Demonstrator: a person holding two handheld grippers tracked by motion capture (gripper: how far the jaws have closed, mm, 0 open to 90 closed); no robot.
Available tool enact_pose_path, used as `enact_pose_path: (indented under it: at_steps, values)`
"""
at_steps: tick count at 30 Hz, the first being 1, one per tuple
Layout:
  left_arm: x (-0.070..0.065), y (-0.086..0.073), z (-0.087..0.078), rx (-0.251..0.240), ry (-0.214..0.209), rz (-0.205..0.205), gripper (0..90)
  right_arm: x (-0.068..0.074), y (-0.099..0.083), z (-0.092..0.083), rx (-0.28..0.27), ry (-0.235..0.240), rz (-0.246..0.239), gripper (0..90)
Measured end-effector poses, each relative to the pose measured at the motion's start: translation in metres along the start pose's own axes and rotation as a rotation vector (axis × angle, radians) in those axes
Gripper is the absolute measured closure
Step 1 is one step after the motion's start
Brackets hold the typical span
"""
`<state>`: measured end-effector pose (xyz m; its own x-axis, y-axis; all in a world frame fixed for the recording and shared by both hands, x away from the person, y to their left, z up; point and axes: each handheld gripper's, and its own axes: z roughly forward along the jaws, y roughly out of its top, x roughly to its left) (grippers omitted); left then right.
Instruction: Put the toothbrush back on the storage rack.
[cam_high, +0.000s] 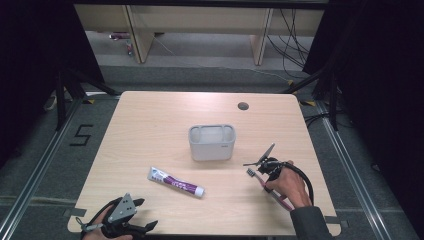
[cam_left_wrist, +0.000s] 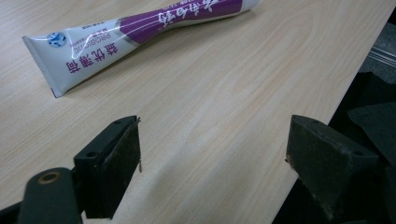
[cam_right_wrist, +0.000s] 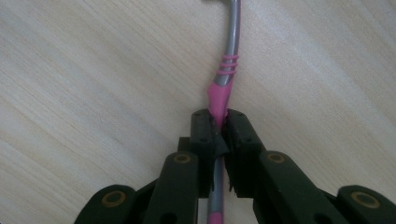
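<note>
Right claw (cam_right_wrist: 219, 128) pinches a toothbrush (cam_right_wrist: 229, 60) on its pink-and-grey handle, jaws pressed against both sides of the pink part. In the right gripper view the handle runs straight up from between the jaws toward the top edge, grey neck beyond the pink ribs; the rest of the handle passes back under the claw body. The toothbrush lies low over the pale wood surface (cam_high: 150, 130); whether it touches the wood I cannot tell.

High view: the right claw (cam_high: 261, 169) sits toward the right near side of the surface, the person's right hand (cam_high: 290, 186) behind it. The toothbrush (cam_high: 252, 174) has its bristle head pointing left toward the middle, and the pink handle end sticks out behind the hand toward the near edge. A grey holder (cam_high: 212, 142) stands up and left of the brush head, apart from it.

Left claw (cam_left_wrist: 212, 163) is spread wide, nothing between the jaws. It hovers at the near left corner of the surface (cam_high: 131, 220). A white and purple toothpaste tube (cam_left_wrist: 140, 35) lies flat ahead of it, well clear of the jaws; from above the tube (cam_high: 176, 181) rests between the two claws, in front of the holder.
</note>
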<state>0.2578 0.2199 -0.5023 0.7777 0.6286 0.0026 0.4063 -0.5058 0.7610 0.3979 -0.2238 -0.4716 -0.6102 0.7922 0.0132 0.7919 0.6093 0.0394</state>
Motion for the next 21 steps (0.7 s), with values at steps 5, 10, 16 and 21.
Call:
enact_pose_path:
  at_steps: [5,10,16,21]
  values:
    - [0.000,0.000,0.000,0.001,0.003,0.001,17.4,0.000,0.001,0.000,0.003,-0.008,-0.008,82.5]
    - [0.002,0.000,0.000,0.006,0.004,0.011,17.4,-0.001,-0.003,-0.002,-0.032,0.012,-0.030,82.6]
    - [0.001,0.000,0.001,-0.001,-0.002,0.002,17.4,-0.007,-0.009,-0.019,-0.102,0.015,-0.025,82.7]
    - [0.001,0.000,0.001,0.000,-0.004,0.002,17.4,-0.015,-0.016,-0.039,-0.231,0.039,-0.015,82.6]
